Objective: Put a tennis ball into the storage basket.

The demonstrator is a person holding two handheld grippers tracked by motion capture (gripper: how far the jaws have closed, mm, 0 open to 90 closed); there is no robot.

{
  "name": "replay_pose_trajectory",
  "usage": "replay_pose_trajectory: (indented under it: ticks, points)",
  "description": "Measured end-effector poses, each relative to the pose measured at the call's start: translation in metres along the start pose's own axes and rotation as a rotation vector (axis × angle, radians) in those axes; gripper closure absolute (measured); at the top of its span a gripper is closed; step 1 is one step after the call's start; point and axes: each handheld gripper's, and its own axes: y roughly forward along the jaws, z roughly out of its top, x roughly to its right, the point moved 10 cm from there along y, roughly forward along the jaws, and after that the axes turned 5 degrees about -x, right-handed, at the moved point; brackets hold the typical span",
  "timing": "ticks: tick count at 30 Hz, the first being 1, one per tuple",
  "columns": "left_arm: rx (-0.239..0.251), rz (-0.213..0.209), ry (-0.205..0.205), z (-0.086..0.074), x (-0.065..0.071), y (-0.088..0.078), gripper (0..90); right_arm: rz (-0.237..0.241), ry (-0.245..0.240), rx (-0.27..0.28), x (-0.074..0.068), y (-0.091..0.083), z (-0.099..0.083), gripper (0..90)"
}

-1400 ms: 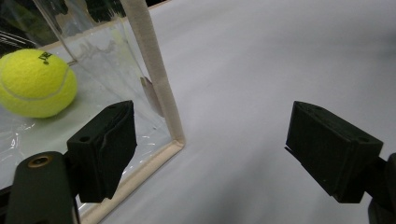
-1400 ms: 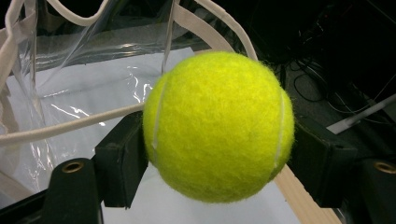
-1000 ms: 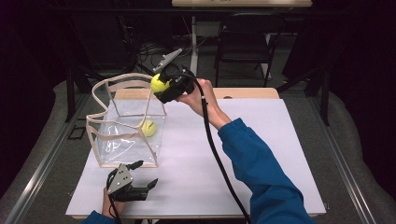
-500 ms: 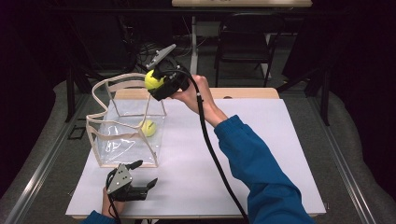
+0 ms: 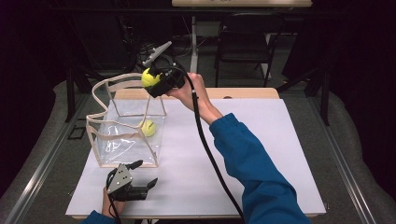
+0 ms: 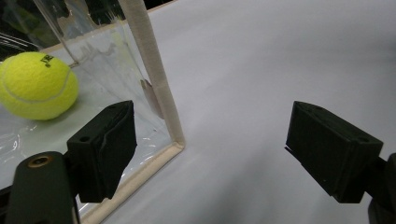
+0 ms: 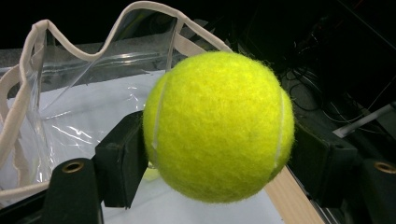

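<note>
So the right gripper [image 5: 156,79] has its jaws clamped on a yellow tennis ball [image 5: 150,77], held up in the air above the back rim of the clear bag [image 5: 122,140]. In the right gripper view that ball [image 7: 218,127] sits squeezed between both pads. A second tennis ball [image 5: 148,128] lies inside the bag on the white surface [image 5: 261,154]. The left gripper [image 5: 135,183] rests low just in front of the bag, jaws wide open with nothing between them.
</note>
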Motion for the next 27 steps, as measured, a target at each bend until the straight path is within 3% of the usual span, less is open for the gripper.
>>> replay_pose_trajectory:
  ticks: [27]
  points:
    - [0.002,-0.003,-0.003,0.000,0.000,0.000,16.1,0.029,-0.012,0.002,-0.015,0.019,0.011,26.1]
